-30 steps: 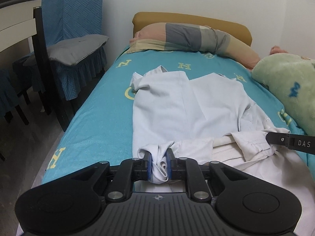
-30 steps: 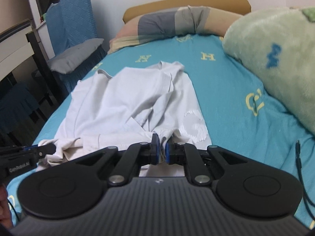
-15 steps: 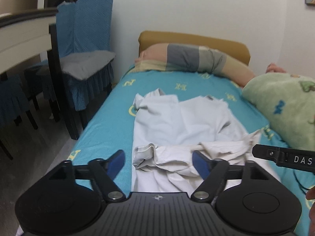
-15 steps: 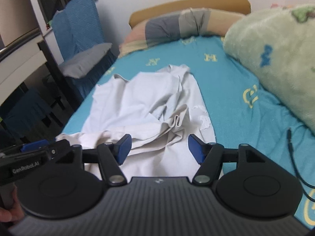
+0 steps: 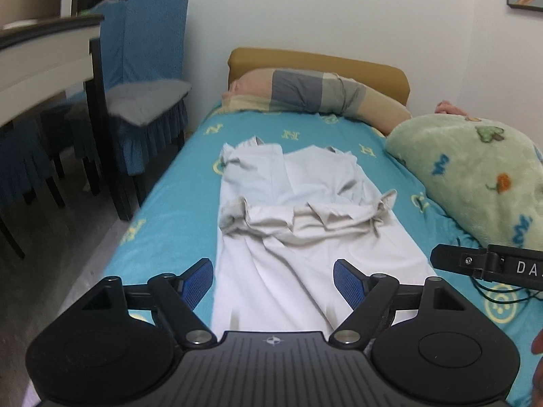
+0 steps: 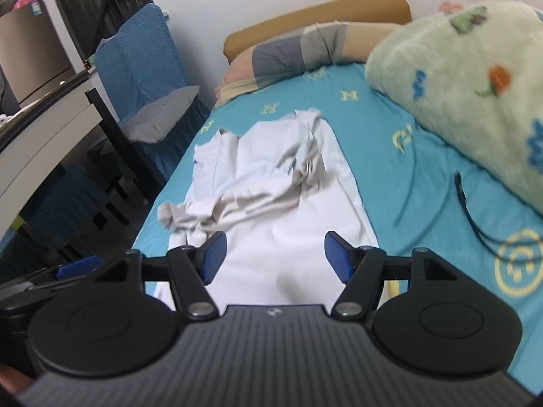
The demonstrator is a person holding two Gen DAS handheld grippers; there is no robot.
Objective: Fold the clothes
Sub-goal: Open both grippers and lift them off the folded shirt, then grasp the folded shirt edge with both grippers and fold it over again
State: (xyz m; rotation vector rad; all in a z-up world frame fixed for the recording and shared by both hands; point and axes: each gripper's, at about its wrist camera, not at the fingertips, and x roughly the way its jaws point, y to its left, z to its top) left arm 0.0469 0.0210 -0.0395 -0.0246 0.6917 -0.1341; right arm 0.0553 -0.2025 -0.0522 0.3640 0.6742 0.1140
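Note:
A pale grey-white garment (image 5: 305, 203) lies lengthwise on the turquoise bed sheet (image 5: 169, 210), with a rumpled fold (image 5: 305, 220) bunched across its middle. In the right wrist view the same garment (image 6: 288, 186) shows this fold (image 6: 230, 207) running to its left edge. My left gripper (image 5: 273, 279) hangs open above the near end of the cloth, nothing between its blue pads. My right gripper (image 6: 273, 254) is open too and holds nothing. Its black finger (image 5: 488, 264) pokes in at the right of the left wrist view.
A green fleece blanket (image 5: 475, 176) is heaped along the bed's right side. A patchwork pillow (image 5: 315, 91) lies at the headboard. A blue-covered chair (image 5: 146, 78) and a table edge (image 5: 44, 54) stand left of the bed. A black cable (image 6: 468, 210) trails on the sheet at right.
Both grippers opened and let go of the garment's near edge, leaving it folded over the middle. Both then drew back and up from the cloth.

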